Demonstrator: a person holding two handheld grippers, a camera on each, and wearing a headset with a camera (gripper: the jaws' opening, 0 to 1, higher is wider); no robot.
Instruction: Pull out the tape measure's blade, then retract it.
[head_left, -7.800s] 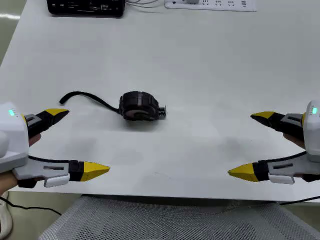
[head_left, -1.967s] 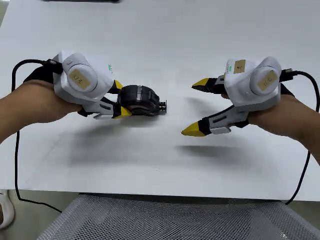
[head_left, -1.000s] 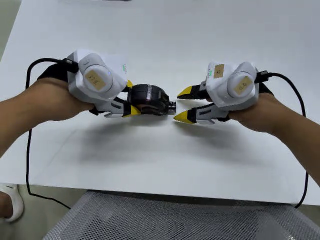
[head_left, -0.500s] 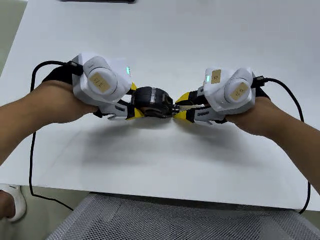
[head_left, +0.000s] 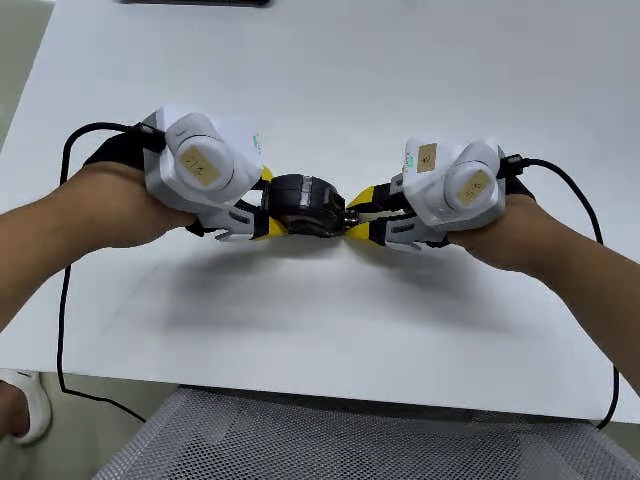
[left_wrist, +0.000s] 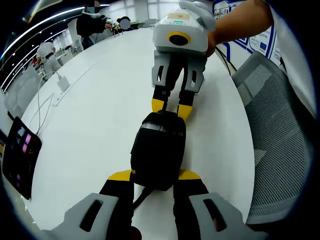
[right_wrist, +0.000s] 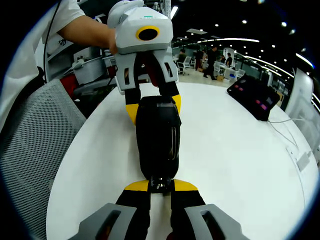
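A black tape measure (head_left: 300, 204) lies on the white table (head_left: 400, 90), its blade wound in. My left gripper (head_left: 268, 203) is shut on the back of its case, a yellow tip on each side. In the left gripper view the case (left_wrist: 158, 149) sits between my left gripper's (left_wrist: 156, 175) jaws. My right gripper (head_left: 352, 213) faces it from the right and is shut on the blade's end hook (right_wrist: 160, 184) at the case's mouth. The right gripper view looks along the tape measure (right_wrist: 159, 137) from my right gripper (right_wrist: 160, 186) to the left gripper (right_wrist: 150, 107) beyond.
A grey mesh chair (head_left: 330, 440) stands against the table's near edge. Black cables (head_left: 62, 260) trail from both grippers. A black device (left_wrist: 17, 150) and a power strip (left_wrist: 62, 82) lie at the table's far side. People stand in the background.
Over the last second my right gripper slid left to the tape measure's mouth and its jaws narrowed onto the end hook. The left gripper kept its hold on the case.
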